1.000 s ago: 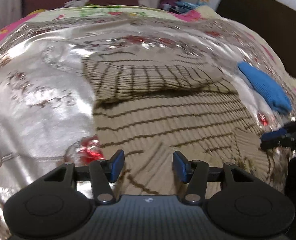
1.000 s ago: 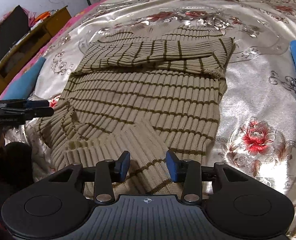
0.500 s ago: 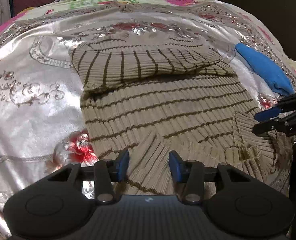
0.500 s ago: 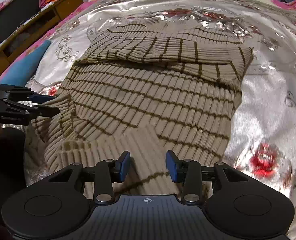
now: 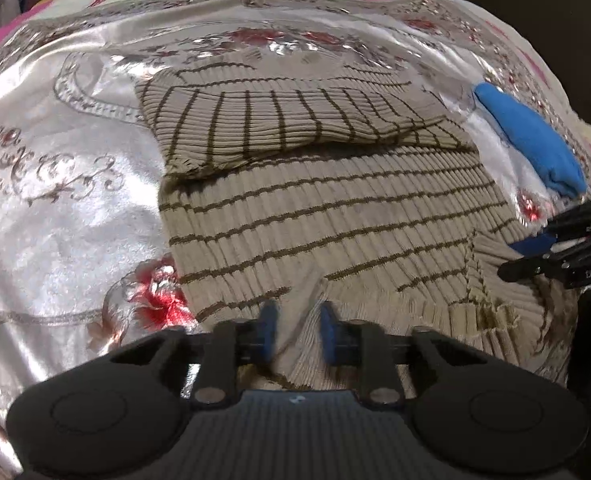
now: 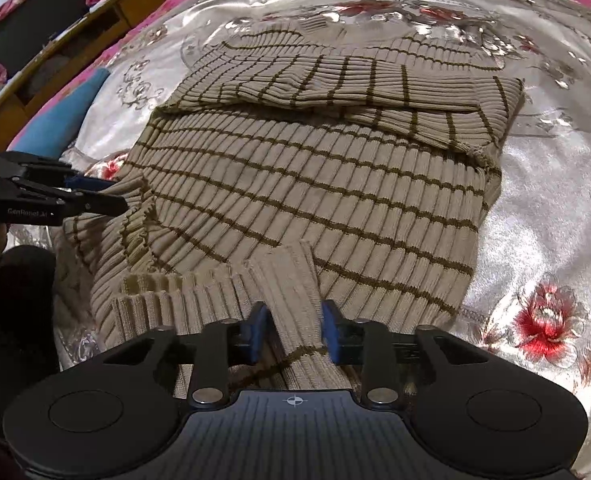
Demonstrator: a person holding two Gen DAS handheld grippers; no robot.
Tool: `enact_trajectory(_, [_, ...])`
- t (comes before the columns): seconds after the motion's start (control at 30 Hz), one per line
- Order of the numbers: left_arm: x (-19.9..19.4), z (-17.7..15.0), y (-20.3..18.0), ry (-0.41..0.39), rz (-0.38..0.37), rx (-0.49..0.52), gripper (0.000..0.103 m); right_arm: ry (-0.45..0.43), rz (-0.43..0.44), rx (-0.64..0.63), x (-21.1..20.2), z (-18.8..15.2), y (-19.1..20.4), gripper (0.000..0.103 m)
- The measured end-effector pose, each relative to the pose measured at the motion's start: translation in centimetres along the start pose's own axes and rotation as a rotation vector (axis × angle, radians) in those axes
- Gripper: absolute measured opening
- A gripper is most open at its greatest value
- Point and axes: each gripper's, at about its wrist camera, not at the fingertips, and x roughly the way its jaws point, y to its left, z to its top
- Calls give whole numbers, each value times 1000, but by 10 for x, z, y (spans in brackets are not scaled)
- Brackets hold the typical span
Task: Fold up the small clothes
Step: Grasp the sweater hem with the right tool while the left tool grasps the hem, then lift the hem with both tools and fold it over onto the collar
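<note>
A beige ribbed sweater with brown stripes (image 5: 327,216) lies on a silvery floral bedspread, its sleeves folded across the chest. It also shows in the right wrist view (image 6: 315,192). My left gripper (image 5: 295,334) is closing on a raised fold of the sweater's hem near the left corner; its blue pads are blurred. My right gripper (image 6: 293,332) is narrowed around the ribbed hem at the other corner. Each gripper shows side-on in the other's view: the right one (image 5: 555,252) and the left one (image 6: 55,200).
A folded blue garment (image 5: 531,144) lies on the bedspread (image 5: 55,200) beside the sweater; it shows in the right wrist view (image 6: 59,120) too. A wooden cabinet (image 6: 95,28) stands beyond the bed's edge. Clutter lies at the bed's far end.
Both grippers' jaws have narrowed around the sweater's hem, and the hem has lifted and bunched between them. Both cameras have come closer to the garment.
</note>
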Motion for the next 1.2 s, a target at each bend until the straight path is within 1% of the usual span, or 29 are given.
enact_trajectory(0.03, [-1,0,1,-2,0,-9,16,-3,5,4,-1,0,0,16])
enact_trajectory(0.07, [-2,-1,1,-4,0,-11,15,-7,9,6,-3,0,1,13])
enact_trajectory(0.17, [-5,-4,-4,-14,0,20,13,-26,2,5,-10,0,4,7])
enact_trajectory(0.23, [-9,-4,-4,-22,-6,22,13,-48,3,13,-17,1,4,7])
enact_trajectory(0.33, [-18,-2,-1,-61,-9,1,12,-98,-5,46,-30,3,1,6])
enact_trajectory(0.47, [-35,4,10,-127,-23,-66,12,-184,-28,105,-50,10,-9,5])
enact_trajectory(0.63, [-59,23,30,-236,-42,-171,12,-331,-61,166,-83,29,-25,5])
enact_trajectory(0.77, [-79,46,48,-331,-45,-224,12,-449,-92,206,-109,48,-42,4])
enact_trajectory(0.9, [-88,83,66,-432,-26,-242,11,-550,-142,226,-122,81,-57,4])
enact_trajectory(0.97, [-86,103,75,-483,-15,-254,11,-600,-157,254,-123,96,-67,4])
enact_trajectory(1.0, [-82,110,78,-494,-12,-258,11,-616,-163,265,-120,105,-73,4])
enact_trajectory(1.07, [-67,123,86,-497,-2,-282,11,-613,-164,316,-106,117,-86,4])
enact_trajectory(1.1, [-55,129,89,-489,9,-289,11,-596,-168,333,-94,124,-91,4])
enact_trajectory(1.17, [-27,138,93,-457,48,-293,12,-547,-225,331,-59,137,-98,4])
enact_trajectory(1.2, [-10,142,96,-433,67,-298,12,-509,-245,339,-38,146,-105,4])
